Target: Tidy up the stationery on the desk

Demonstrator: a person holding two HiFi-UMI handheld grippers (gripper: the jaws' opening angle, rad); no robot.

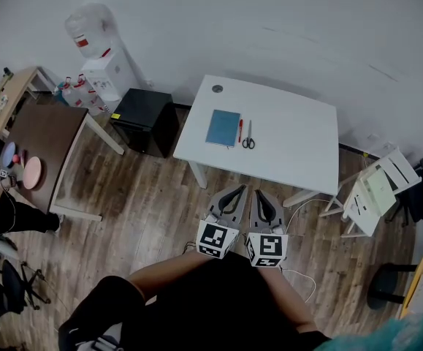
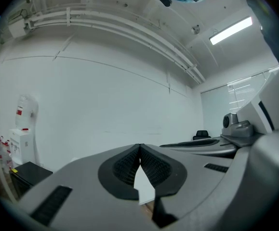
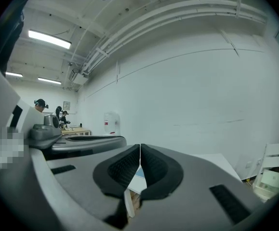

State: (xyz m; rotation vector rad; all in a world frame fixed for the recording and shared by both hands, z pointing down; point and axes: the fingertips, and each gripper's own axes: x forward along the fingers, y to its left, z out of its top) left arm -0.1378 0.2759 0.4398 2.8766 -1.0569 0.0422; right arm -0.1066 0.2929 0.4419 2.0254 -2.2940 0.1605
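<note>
The left gripper (image 1: 233,189) and right gripper (image 1: 259,192) are hovering before the desk (image 1: 299,141), jaws closed and empty. A notebook (image 1: 223,127), pen (image 1: 240,130) and scissors (image 1: 248,140) are lying on it.

- No word, brand or number can be read
- Red label on the water bottle (image 1: 90,28), far left of the left gripper (image 1: 236,190), is too small to read

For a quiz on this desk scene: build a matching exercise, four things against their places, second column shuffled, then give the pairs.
1 blue notebook
2 red pen
3 scissors
4 black cabinet

A on the floor, left of the white desk
B rightmost of the three on the desk
C leftmost of the three on the desk
D between the other two

Pairs: 1-C, 2-D, 3-B, 4-A
</note>
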